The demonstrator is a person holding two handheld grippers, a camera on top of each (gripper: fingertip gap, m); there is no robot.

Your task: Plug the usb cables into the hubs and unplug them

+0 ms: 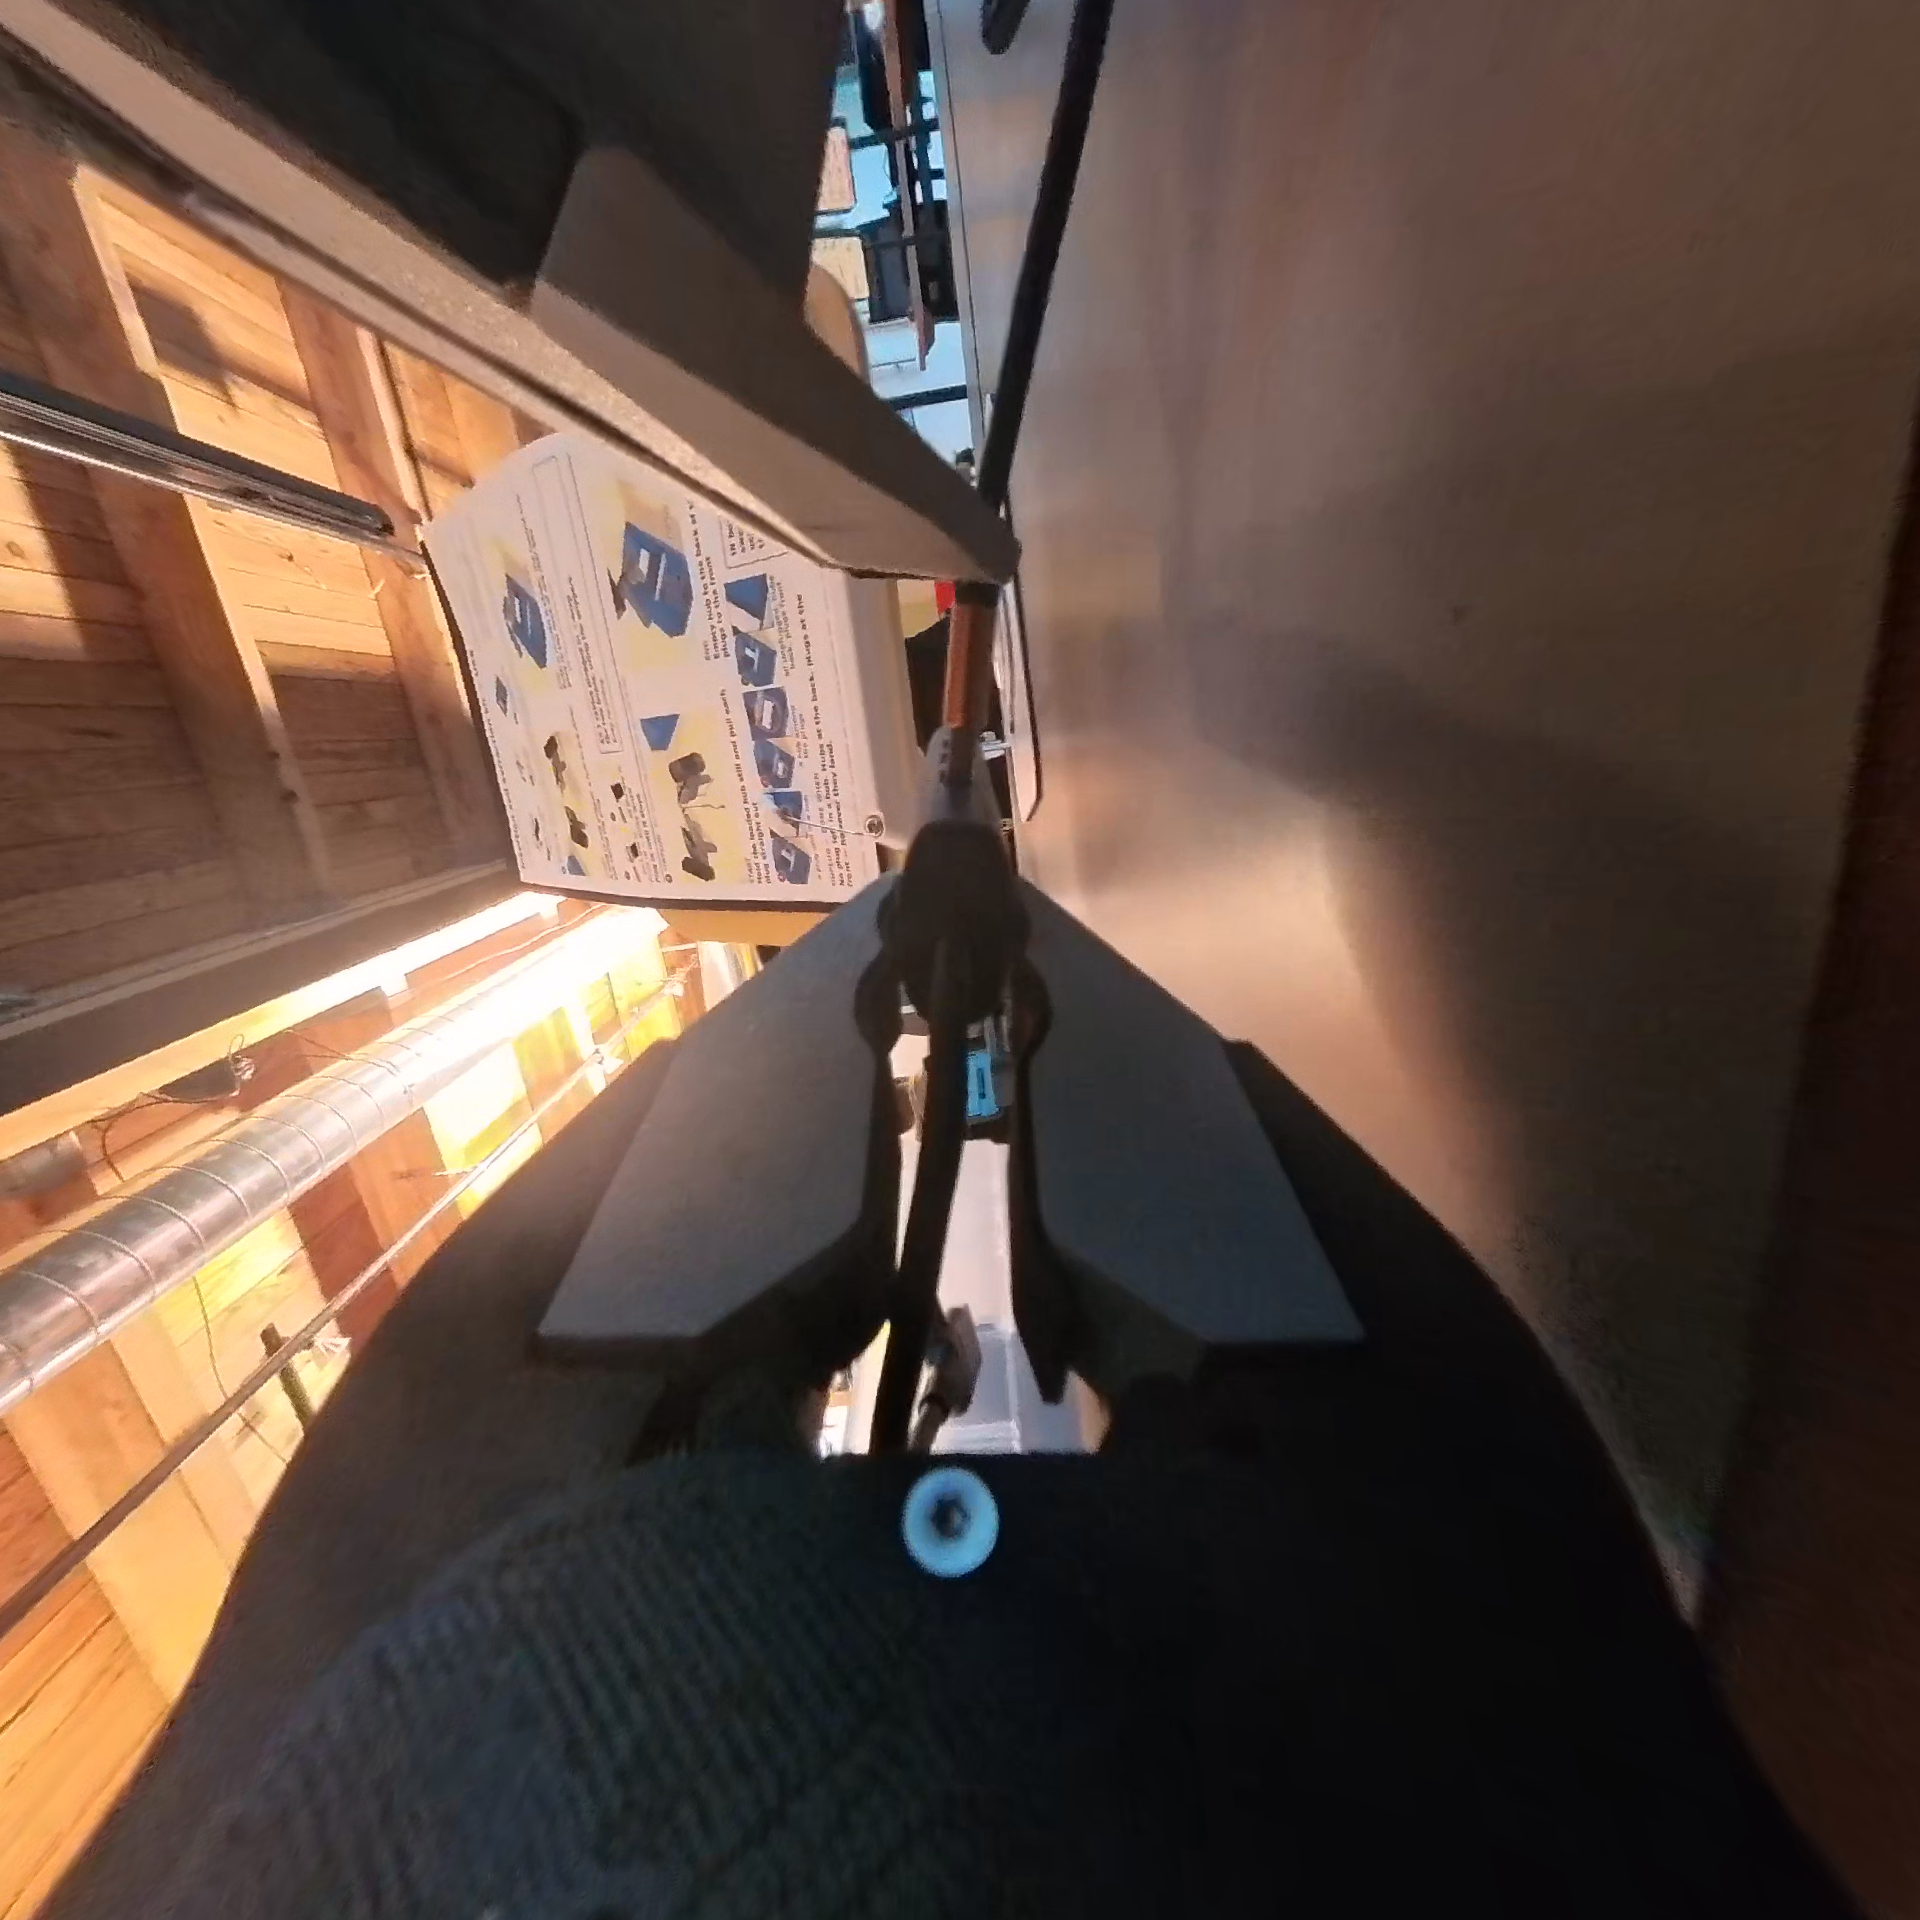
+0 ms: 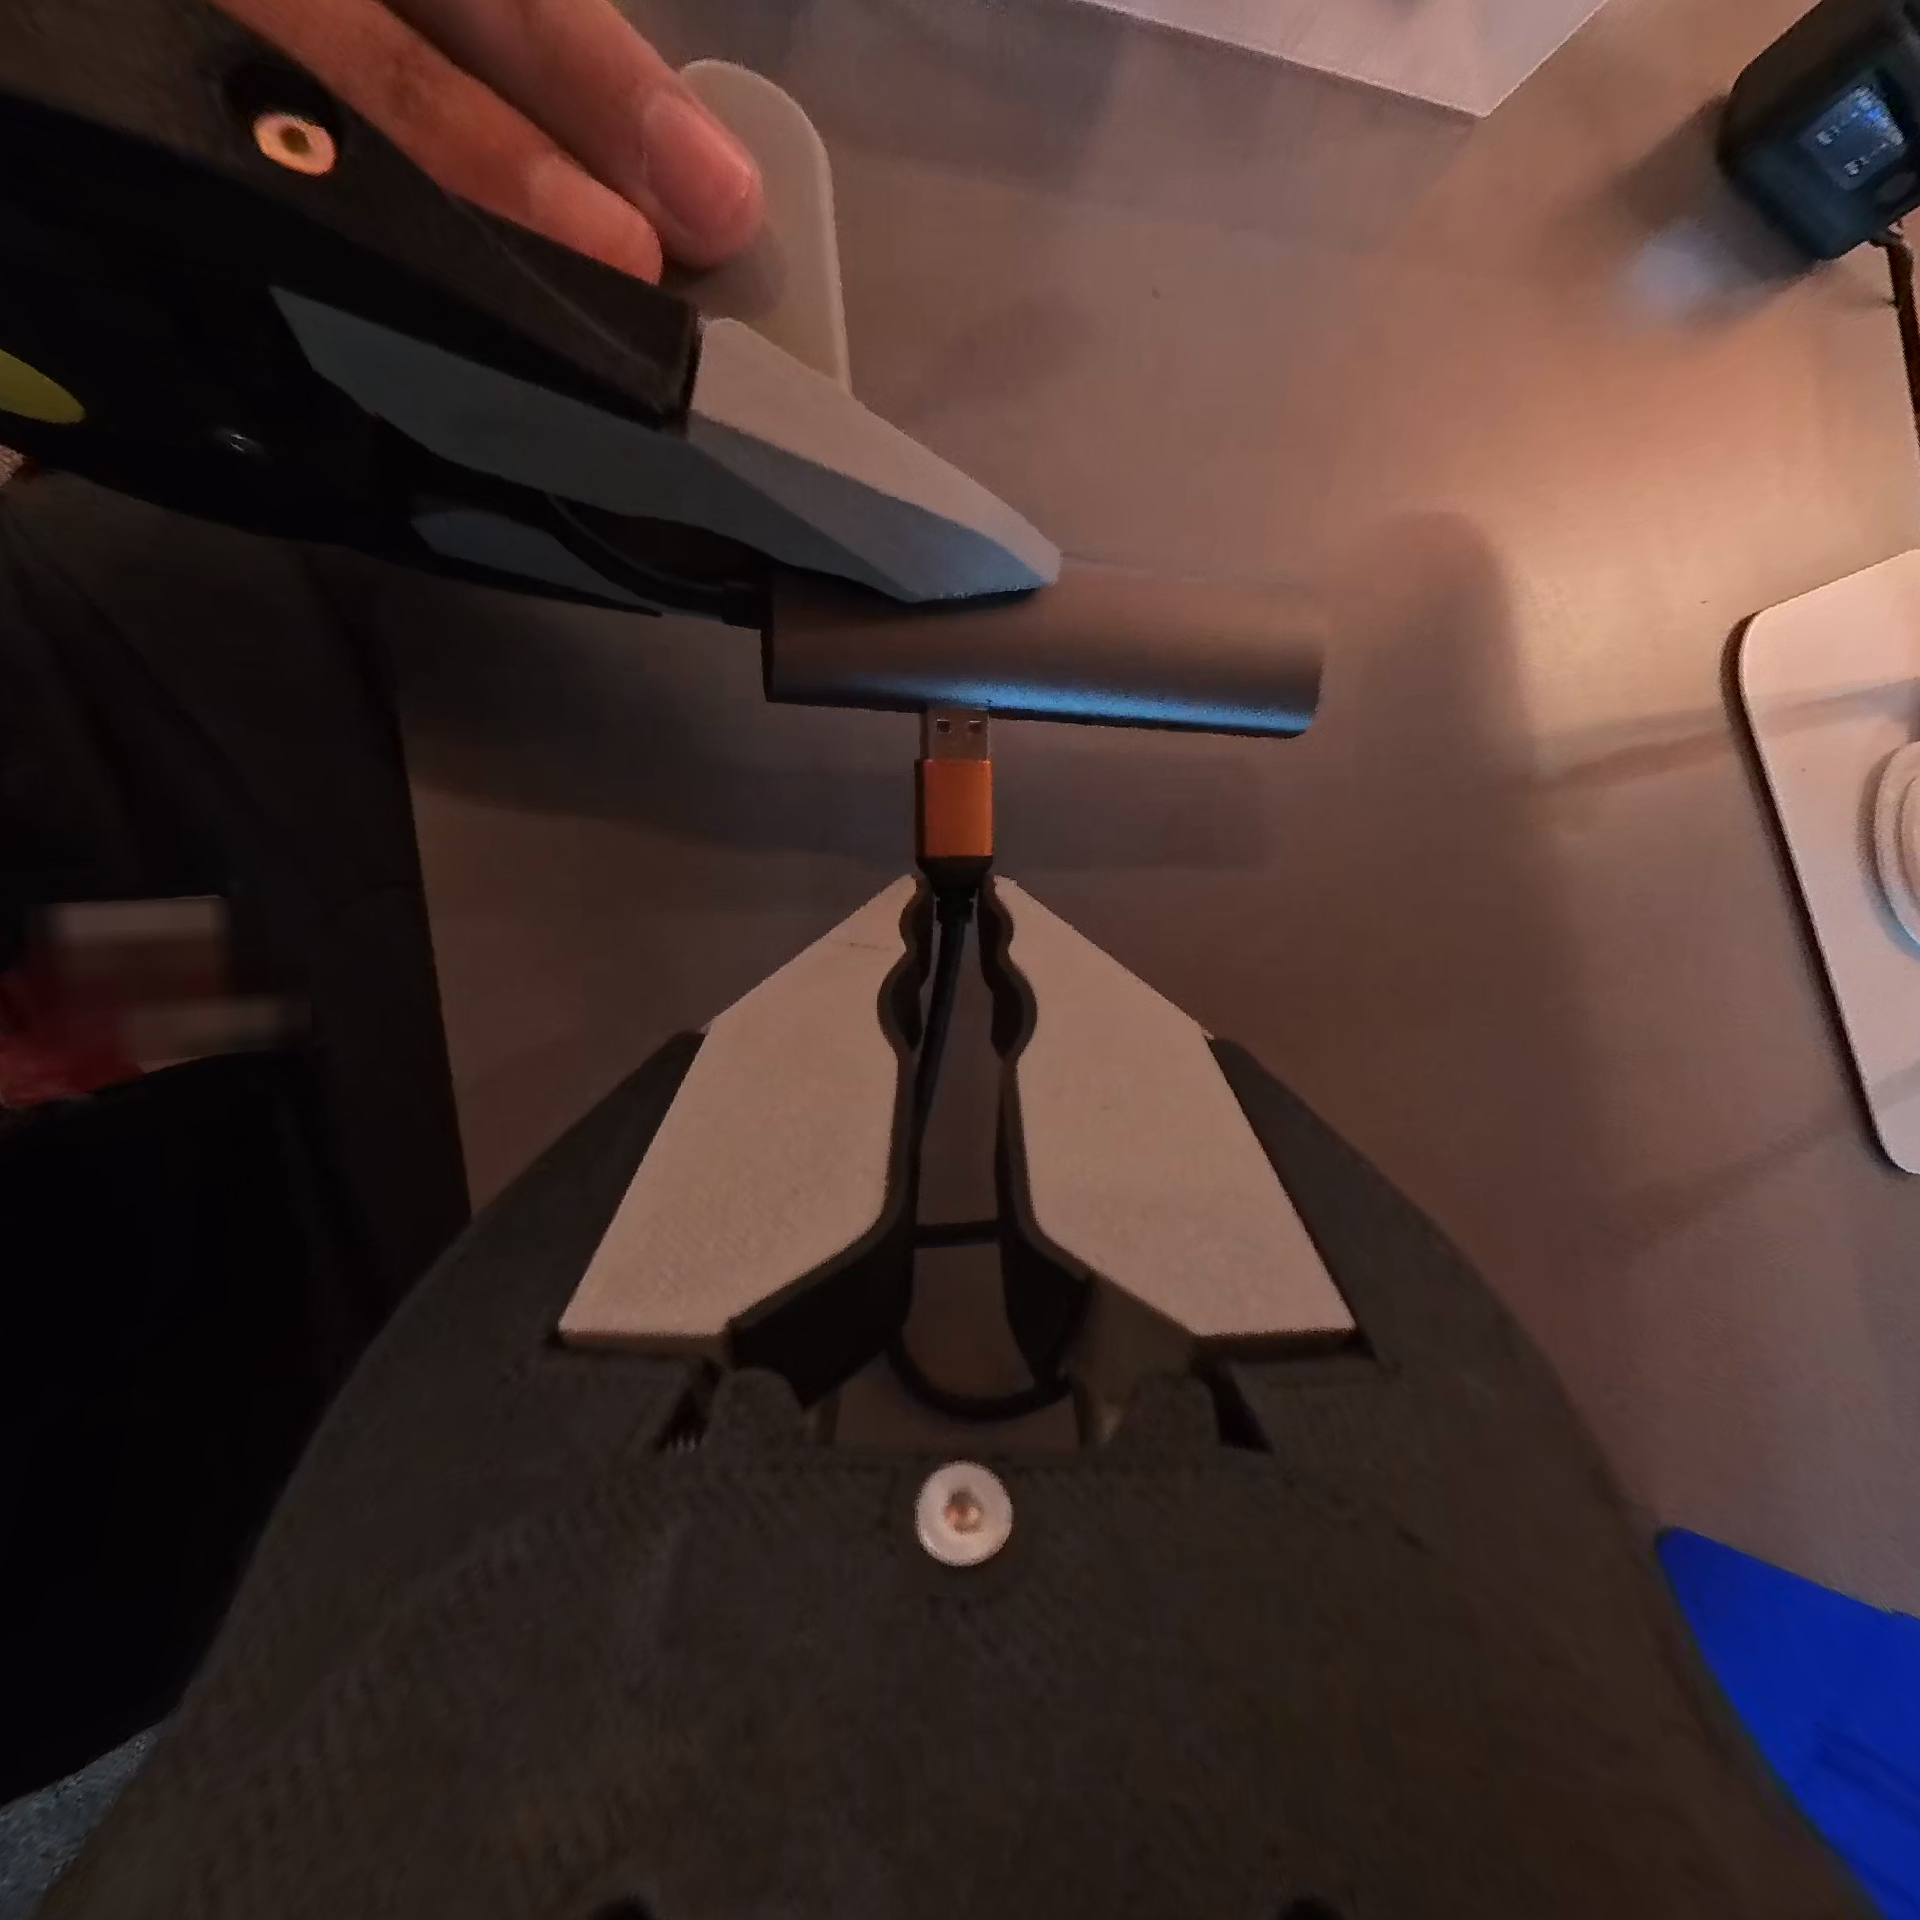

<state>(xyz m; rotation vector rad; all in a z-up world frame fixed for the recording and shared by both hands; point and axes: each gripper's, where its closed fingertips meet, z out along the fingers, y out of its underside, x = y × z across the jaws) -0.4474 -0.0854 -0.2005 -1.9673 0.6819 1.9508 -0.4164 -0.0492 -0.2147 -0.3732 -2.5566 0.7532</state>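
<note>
Right gripper [image 2: 954, 883]: fingertips closed on the rear of an orange USB plug [image 2: 954, 805], its black cable [image 2: 928, 1049] running back between the fingers. The plug's metal tip sits at the lower edge of a grey USB hub [image 2: 1049, 649]; whether it has entered a port cannot be told.

Left gripper [image 2: 1029, 577], seen from the right wrist view: clamped on the hub's left end, one pale finger [image 2: 831, 468] lying over the top. A person's hand [image 2: 561, 135] rests on its black body. In its own view the left gripper [image 1: 951, 894] has its jaws nearly together around the hub's dark end.

Surface: smooth grey tabletop [image 2: 1299, 312], warm light. Wooden ceiling and a metal duct [image 1: 208, 1216] in the left wrist view.

Around: printed instruction sheet [image 1: 634, 675] beyond the left fingers; small black device with a lit screen [image 2: 1829, 156] at far right; white plate-like stand [image 2: 1829, 831] at the right edge; blue object [image 2: 1808, 1704] at lower right.
</note>
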